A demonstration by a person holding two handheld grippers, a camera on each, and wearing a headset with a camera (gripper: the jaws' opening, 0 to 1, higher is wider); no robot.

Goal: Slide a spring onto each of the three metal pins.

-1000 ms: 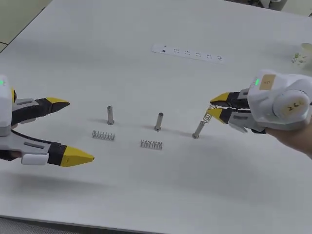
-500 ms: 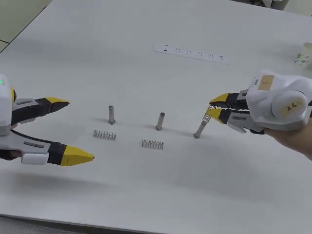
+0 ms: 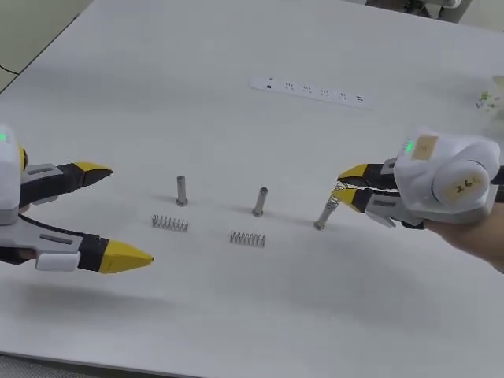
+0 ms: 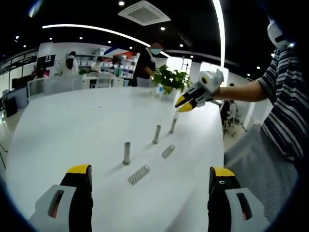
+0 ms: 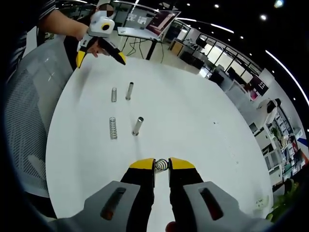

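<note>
- I see the held spring (image 5: 161, 165) clamped between the fingers of the right gripper (image 3: 346, 186), right at the top of the right pin (image 3: 324, 214).
- The second spring (image 3: 170, 224) lies flat just beside the left pin (image 3: 182, 190), and the third spring (image 3: 247, 239) beside the middle pin (image 3: 261, 201), on the worktop (image 3: 236, 315).
- My left gripper (image 3: 126, 213) hovers well apart from them, its fingers spread wide and empty.
</note>
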